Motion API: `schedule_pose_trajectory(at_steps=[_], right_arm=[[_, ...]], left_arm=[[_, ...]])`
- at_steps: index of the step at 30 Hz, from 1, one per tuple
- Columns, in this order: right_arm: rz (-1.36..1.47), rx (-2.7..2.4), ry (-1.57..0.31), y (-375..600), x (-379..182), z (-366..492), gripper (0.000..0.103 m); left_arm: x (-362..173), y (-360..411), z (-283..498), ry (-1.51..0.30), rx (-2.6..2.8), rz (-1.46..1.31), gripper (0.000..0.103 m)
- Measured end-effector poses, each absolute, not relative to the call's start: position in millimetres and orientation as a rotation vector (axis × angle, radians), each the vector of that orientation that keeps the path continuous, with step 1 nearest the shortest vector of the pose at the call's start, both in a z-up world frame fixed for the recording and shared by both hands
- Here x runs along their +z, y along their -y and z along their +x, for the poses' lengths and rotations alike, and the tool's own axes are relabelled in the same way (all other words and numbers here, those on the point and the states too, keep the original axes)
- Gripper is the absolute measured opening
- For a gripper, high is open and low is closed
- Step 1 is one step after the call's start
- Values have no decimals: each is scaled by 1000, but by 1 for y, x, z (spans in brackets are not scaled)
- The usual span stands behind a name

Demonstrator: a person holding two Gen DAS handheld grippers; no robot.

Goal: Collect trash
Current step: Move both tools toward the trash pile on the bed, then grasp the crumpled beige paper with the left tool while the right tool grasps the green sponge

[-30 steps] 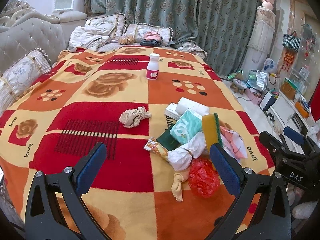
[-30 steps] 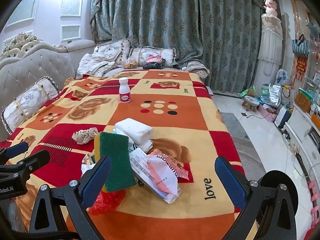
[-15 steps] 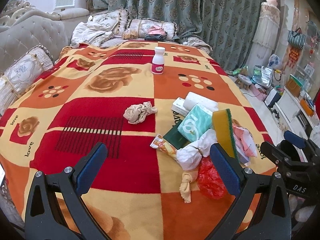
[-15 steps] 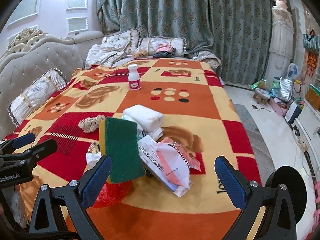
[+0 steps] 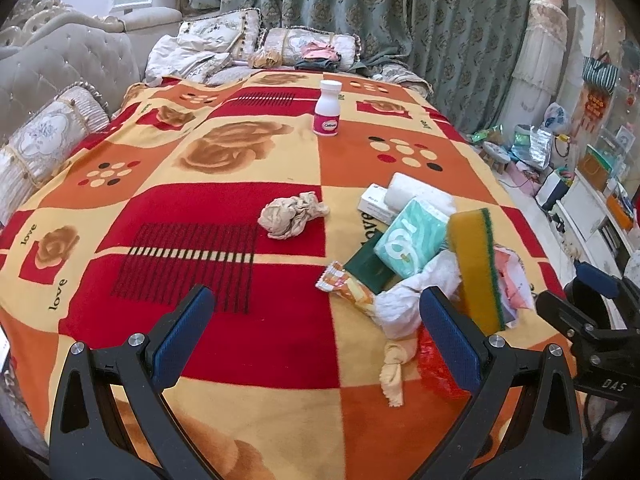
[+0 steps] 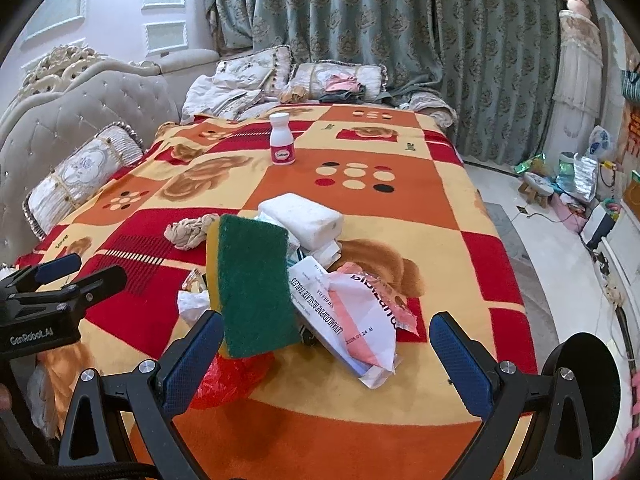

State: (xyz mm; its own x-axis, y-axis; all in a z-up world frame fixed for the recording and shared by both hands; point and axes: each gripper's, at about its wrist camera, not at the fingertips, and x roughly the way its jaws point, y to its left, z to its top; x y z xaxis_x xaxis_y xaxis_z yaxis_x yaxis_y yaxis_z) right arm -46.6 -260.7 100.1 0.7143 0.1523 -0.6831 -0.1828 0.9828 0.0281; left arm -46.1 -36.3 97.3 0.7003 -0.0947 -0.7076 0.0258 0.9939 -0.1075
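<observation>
A heap of trash lies on the patterned blanket (image 5: 248, 344): a yellow-green sponge (image 5: 476, 268) standing on edge, a teal tissue pack (image 5: 412, 236), white crumpled tissue (image 5: 404, 304), a red plastic bag (image 5: 436, 364), a snack wrapper (image 5: 348, 286). A crumpled beige paper (image 5: 292, 214) lies apart to the left. My left gripper (image 5: 316, 336) is open, just short of the heap. In the right wrist view the sponge (image 6: 252, 284) and a pink-white packet (image 6: 356, 312) lie ahead of my open right gripper (image 6: 332, 356).
A white bottle with a pink label (image 5: 328, 108) stands farther back on the blanket. Pillows (image 5: 44, 148) and a tufted sofa back (image 6: 88, 108) line the left. Curtains hang behind. To the right the floor (image 6: 516, 208) holds a stool and bags.
Both grippers have moved forward toward the heap, so the trash looks larger and nearer. Neither gripper has taken hold of anything.
</observation>
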Motion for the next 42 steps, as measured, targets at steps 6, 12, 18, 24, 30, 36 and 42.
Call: schedule_pose_trajectory(at_steps=[6,12,18,24,30,36,42], right_arm=[[-61,212,-767,259,97,-45,101],[-36,302,-787,247,96,-37,96],[-37,369,-805,221,95,-17,83],[-20,385,-847,209,84,7,67],[76,454,-906,218,65,18,38],[203,543,-888,241,82,6,28],[275,570,-818,280,115,-22,28]], left_arm=[[90,19,-29,-816,-45,-80,102],[85,1,5,-829,-12,-74,102],[72,-2,52,-841,-33,-45,102],[48,3,95,-894,-38,8,102],[21,12,118,-1008,-116,29,42],[46,4,98,-996,-234,-142,24],[103,33,50,-935,-349,-154,23]])
